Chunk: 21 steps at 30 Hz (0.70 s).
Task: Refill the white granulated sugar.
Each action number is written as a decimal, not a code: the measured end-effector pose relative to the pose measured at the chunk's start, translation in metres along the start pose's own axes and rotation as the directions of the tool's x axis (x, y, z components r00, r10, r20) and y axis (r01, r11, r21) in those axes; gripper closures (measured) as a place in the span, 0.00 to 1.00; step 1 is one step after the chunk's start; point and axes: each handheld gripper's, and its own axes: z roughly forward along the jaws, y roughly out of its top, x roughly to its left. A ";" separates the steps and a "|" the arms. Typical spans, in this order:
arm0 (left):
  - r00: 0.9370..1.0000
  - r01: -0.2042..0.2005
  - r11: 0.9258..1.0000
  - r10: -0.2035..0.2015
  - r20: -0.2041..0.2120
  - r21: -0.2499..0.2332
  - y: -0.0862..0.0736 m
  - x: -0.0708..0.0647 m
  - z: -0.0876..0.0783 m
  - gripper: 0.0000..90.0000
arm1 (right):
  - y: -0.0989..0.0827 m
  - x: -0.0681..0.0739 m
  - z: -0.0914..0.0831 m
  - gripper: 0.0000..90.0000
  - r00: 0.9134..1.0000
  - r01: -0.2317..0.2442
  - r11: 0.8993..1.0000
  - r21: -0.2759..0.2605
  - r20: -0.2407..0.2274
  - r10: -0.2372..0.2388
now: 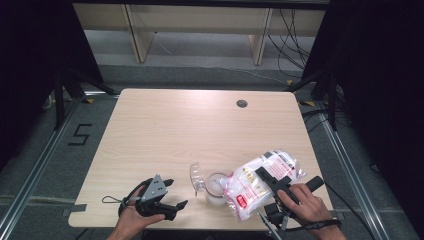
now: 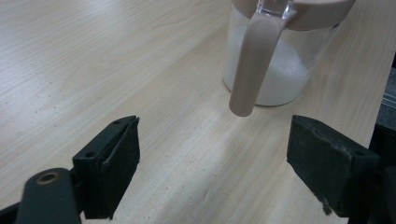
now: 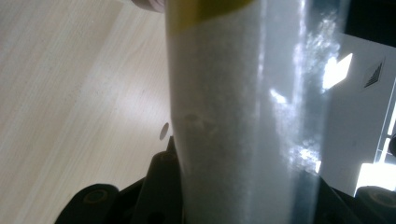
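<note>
A clear jar (image 1: 215,194) with white granules at its bottom stands near the table's front edge, its clear lid (image 1: 196,176) flipped open to the left. A plastic bag (image 1: 260,182) of white granules with red and yellow print is tilted with its lower end at the jar's rim. My right gripper (image 1: 263,176) is shut on the bag; in the right gripper view the bag (image 3: 233,93) rises between the jaws of my right gripper (image 3: 247,198). My left gripper (image 1: 177,194) stands open left of the jar. Seen from my left gripper (image 2: 215,154), the jar (image 2: 285,74) and its beige handle (image 2: 252,60) lie just ahead.
The light wooden table (image 1: 190,125) has a round cable hole (image 1: 242,103) at the back right. Dark curtains hang on both sides, and a shelf frame stands on the floor beyond the table.
</note>
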 end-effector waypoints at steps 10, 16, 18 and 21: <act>1.000 -0.008 1.000 0.008 0.007 -0.004 0.000 -0.001 0.000 0.19 | -0.001 0.002 0.002 0.83 0.998 -0.059 0.998 -0.016 -0.010 0.059; 1.000 -0.010 1.000 0.010 0.004 0.010 0.001 -0.001 0.000 0.19 | -0.006 0.000 0.002 0.84 0.995 -0.100 0.994 -0.046 -0.005 0.100; 1.000 -0.008 1.000 0.008 0.003 0.010 0.001 -0.001 -0.001 0.19 | -0.008 0.001 0.002 0.84 0.989 -0.147 0.988 -0.054 -0.004 0.147; 1.000 -0.006 1.000 0.006 0.005 0.009 0.001 -0.001 -0.001 0.19 | -0.009 0.002 0.004 0.84 0.986 -0.169 0.983 -0.076 0.001 0.169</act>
